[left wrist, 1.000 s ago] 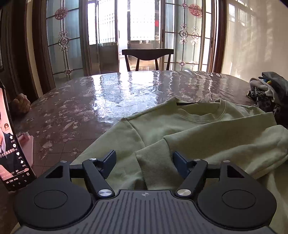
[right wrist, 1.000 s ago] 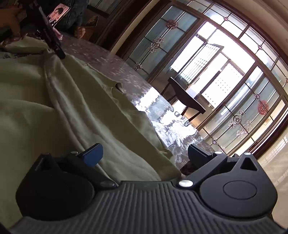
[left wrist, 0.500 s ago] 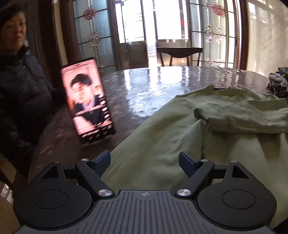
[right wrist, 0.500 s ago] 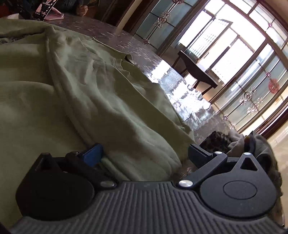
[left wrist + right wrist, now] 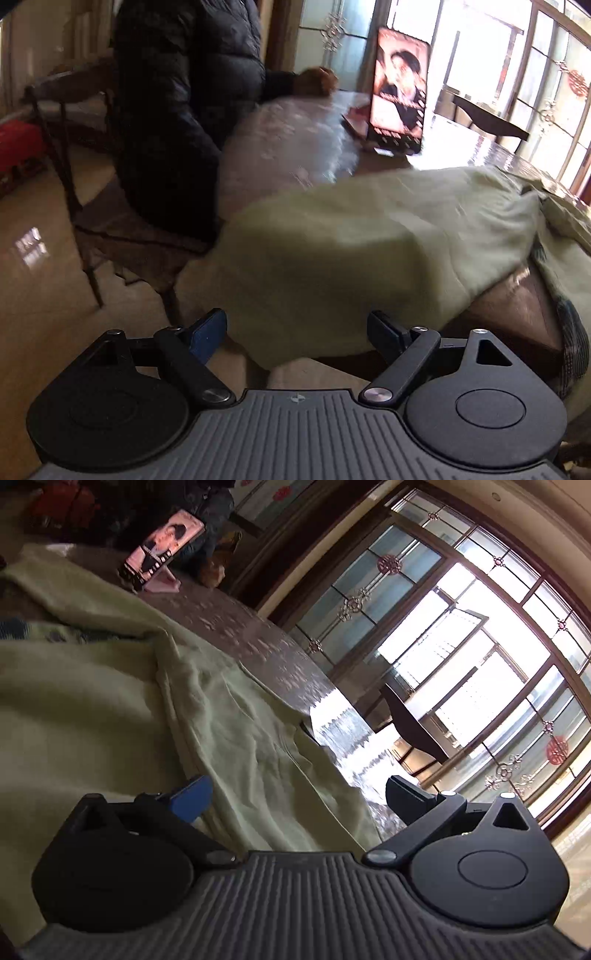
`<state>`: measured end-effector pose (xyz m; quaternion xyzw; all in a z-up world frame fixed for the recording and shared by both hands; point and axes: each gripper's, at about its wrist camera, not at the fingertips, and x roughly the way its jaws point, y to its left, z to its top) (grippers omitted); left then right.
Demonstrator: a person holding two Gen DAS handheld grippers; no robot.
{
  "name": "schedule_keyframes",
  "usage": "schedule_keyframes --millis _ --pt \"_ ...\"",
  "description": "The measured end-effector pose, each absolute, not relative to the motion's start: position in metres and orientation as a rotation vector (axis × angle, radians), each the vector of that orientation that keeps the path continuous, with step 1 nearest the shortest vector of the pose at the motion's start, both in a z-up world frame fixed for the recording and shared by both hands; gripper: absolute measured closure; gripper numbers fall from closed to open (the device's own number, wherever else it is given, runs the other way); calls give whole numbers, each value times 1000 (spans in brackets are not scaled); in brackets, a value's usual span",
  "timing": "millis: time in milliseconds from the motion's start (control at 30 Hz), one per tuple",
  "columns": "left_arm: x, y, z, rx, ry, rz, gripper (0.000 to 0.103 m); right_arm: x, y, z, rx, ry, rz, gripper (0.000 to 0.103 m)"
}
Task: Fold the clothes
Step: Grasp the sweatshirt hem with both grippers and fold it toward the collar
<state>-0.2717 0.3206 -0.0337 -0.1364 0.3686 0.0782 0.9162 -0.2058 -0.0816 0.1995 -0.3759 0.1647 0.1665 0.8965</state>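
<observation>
A: Sweatshirt placement? It used to lie flat ahead of the left gripper.

B: Now the left view faces the tabletop edge, where pale green cloth droops over the rim toward the floor. Left jaws stand wide with nothing pinched.

A: And the right gripper?

B: Wide apart too, empty, low over the sweatshirt's edge by the glossy bare surface.

A: Room to move?

B: Bare tabletop beyond the cloth. A lit phone stands propped there; a person in a dark jacket sits at that end on a chair. Tall windows behind.
</observation>
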Motion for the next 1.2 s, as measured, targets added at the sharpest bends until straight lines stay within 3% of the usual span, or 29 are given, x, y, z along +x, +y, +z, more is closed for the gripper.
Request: schedule_keyframes --millis 200,267,333,400,567,967,1067,1133,1167,1200 --pt "-266 318 -51 -339 748 107 18 -218 -58 196 -788 325 398 1" --pt "-267 317 -55 -333 728 98 26 -221 -51 196 -754 324 449 1" --pt "-270 315 -54 -333 697 90 45 -223 -32 197 -744 300 546 1" --pt "-270 312 -54 -312 684 96 47 -227 -2 197 -771 247 685 1" --pt "-266 311 -53 -298 678 121 48 -228 84 184 -878 102 932 1" --pt "-276 332 -49 -355 679 116 48 -193 180 153 -877 245 1081 1" --pt "-286 336 -47 -376 692 108 46 -180 201 146 -846 260 1103 1" --pt "-293 336 -48 -374 716 93 39 -177 213 145 -836 260 1119 1" --pt "-296 334 -48 -369 728 84 38 -176 219 143 -841 251 1132 2" --pt "-299 332 -49 -365 738 72 37 -175 222 144 -851 250 1151 9"
